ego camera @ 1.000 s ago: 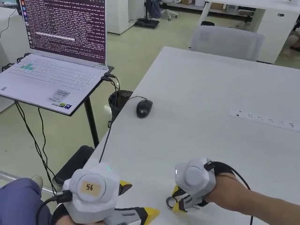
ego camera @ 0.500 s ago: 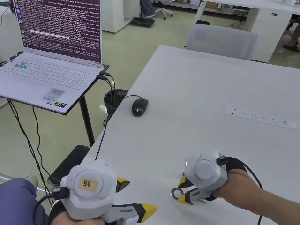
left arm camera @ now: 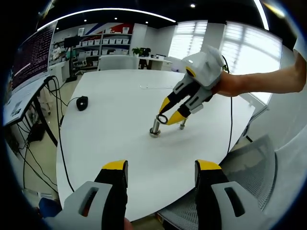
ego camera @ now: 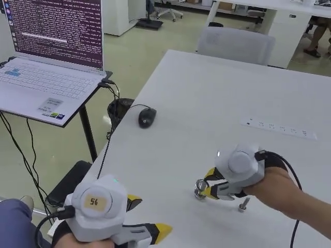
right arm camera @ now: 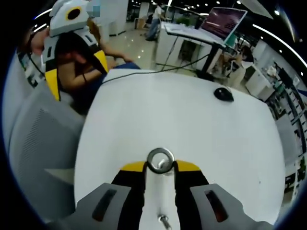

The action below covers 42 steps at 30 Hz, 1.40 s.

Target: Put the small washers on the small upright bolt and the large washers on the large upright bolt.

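Observation:
My right gripper (ego camera: 206,184) is shut on a large metal washer (ego camera: 200,184), holding it just above the large upright bolt (ego camera: 199,194) on the white table (ego camera: 207,103). The small upright bolt (ego camera: 242,206) stands close to the right of it, under the hand. In the left gripper view the washer (left arm camera: 162,118) hangs over the large bolt (left arm camera: 155,129), with the small bolt (left arm camera: 183,125) beside it. The right gripper view has the washer (right arm camera: 160,160) pinched between the yellow tips. My left gripper (ego camera: 150,219) is open at the near table edge, nothing between its jaws (left arm camera: 161,166).
A black mouse (ego camera: 146,117) with its cable lies at the table's left side. A white power strip (ego camera: 279,129) lies at the far right. A laptop (ego camera: 46,51) sits on a stand left of the table, and a grey chair (ego camera: 235,44) is at the far end.
My right gripper has carried the washer away from me and to the right, over the large bolt. Both bolts have come into sight. The left gripper has barely moved.

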{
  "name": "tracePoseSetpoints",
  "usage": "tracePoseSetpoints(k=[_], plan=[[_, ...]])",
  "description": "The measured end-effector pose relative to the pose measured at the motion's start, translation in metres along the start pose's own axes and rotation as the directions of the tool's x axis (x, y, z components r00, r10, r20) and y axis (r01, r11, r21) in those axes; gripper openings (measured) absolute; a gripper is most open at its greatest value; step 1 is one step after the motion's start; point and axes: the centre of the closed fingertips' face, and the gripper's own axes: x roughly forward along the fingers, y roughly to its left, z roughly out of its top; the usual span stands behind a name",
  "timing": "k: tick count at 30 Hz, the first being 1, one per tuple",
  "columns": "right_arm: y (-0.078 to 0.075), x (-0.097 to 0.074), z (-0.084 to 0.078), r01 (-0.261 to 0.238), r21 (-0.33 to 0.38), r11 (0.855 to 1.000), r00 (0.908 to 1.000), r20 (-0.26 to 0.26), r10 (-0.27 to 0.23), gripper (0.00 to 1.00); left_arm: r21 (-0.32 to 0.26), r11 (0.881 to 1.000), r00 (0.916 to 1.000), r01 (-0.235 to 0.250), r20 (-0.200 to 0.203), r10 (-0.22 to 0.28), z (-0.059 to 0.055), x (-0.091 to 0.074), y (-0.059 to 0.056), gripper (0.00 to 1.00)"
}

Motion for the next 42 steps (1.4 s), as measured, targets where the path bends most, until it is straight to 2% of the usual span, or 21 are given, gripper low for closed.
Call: tracePoseSetpoints(k=[9,16,22,26,28,30,32,42], plan=[[-0.014,0.008,-0.01,0.013,0.036,0.999,0.9995,-0.031,-0.011,0.23,-0.001,1.0,1.0,-0.008,-0.003,0.008,0.0,-0.003,0.003,0.56],[-0.014,0.014,-0.017,-0.006,0.041,0.999,0.9987,-0.05,0.008,0.23,-0.003,1.0,0.9999,-0.011,-0.005,0.011,0.0,-0.003,0.004,0.56],[-0.013,0.02,-0.017,-0.014,0.047,0.999,0.9982,-0.057,0.016,0.23,0.001,1.0,1.0,-0.008,-0.006,0.008,0.002,-0.002,0.004,0.56],[-0.017,0.024,-0.019,-0.021,0.085,0.996,0.9985,-0.049,0.025,0.23,0.004,1.0,0.9999,-0.007,-0.007,0.007,0.003,-0.002,0.004,0.56],[-0.015,0.024,-0.026,-0.013,0.065,0.998,0.9963,-0.084,0.019,0.21,0.005,1.0,0.9999,-0.007,-0.01,0.007,0.003,-0.002,0.004,0.56],[-0.012,0.025,-0.03,-0.022,0.053,0.998,0.9956,-0.09,0.027,0.17,0.007,1.0,0.9999,-0.006,-0.011,0.006,0.003,-0.002,0.004,0.56],[-0.01,0.025,-0.032,-0.032,0.07,0.997,0.9963,-0.077,0.037,0.12,0.007,1.0,0.9999,-0.007,-0.01,0.007,0.003,-0.002,0.004,0.56],[-0.005,0.035,-0.032,-0.03,0.139,0.99,0.9983,-0.046,0.037,0.15,0.005,1.0,0.9998,-0.004,-0.018,0.004,0.0,-0.001,0.001,0.56]])
